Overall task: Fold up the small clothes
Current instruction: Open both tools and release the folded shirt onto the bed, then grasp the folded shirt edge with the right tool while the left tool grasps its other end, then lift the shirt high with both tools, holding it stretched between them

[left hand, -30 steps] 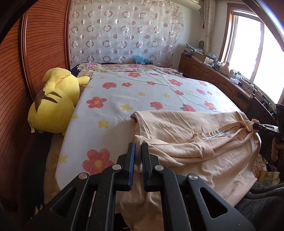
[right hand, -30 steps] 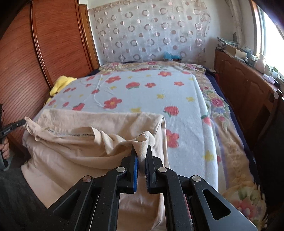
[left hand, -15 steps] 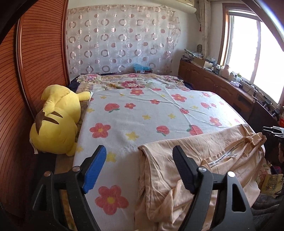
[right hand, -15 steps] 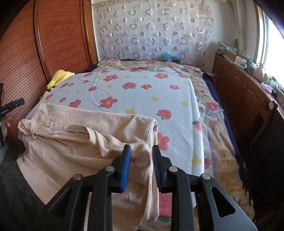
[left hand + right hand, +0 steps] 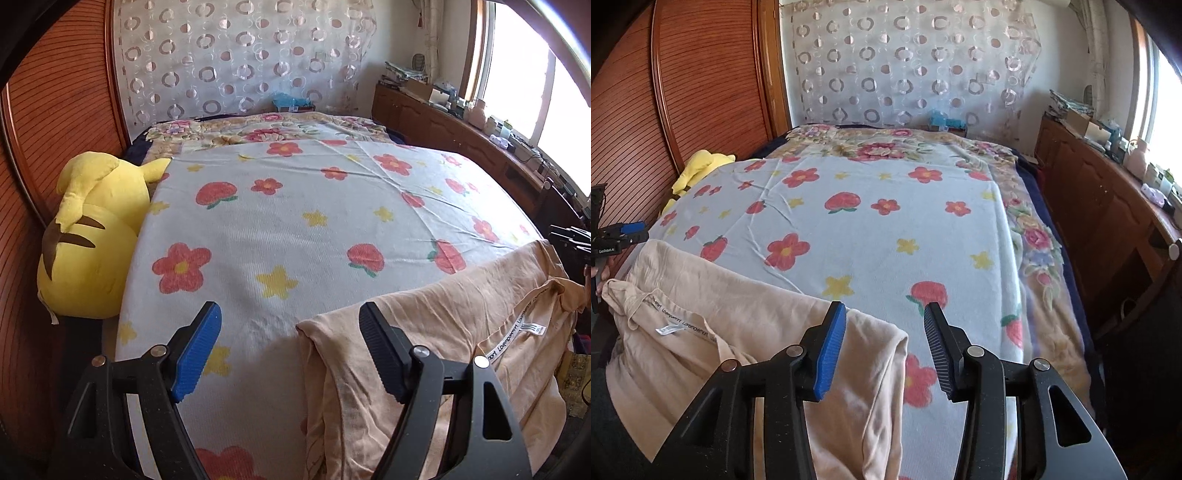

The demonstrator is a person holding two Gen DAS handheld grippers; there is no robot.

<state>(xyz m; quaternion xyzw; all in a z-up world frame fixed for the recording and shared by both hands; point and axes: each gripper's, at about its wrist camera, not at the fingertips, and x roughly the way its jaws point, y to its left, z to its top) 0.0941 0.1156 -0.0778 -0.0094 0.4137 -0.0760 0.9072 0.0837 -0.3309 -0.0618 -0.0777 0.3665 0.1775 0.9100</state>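
Partly, the peach garment [image 5: 454,332] is running out of frame: its lower portion is draping over the near edge of the bed [image 5: 295,236] and is getting cut off at the bottom of both wrist views, so its full outline is not readable. It is lying crumpled along that near edge on the flowered sheet [image 5: 886,236], with a printed band and a small white label [image 5: 533,328] facing up; the band's lettering is too small to make out. The left gripper [image 5: 290,349] is hovering with its jaws spread wide, holding nothing; the blue pad [image 5: 195,354] is sitting over bare sheet and the black pad [image 5: 384,350] is overlapping the garment's left folded corner in the view, though contact cannot be judged. The right gripper [image 5: 884,349] is likewise standing apart and gripping nothing, with the garment's right corner [image 5: 882,339] showing between its fingers. A yellow plush toy [image 5: 92,236] is lying beside the bed against the wooden panel [image 5: 44,110], mostly hidden in the right wrist view. Small items on the wooden cabinet [image 5: 1100,192] under the window are washing out in glare and are not identifiable. No containers with readable contents are showing.
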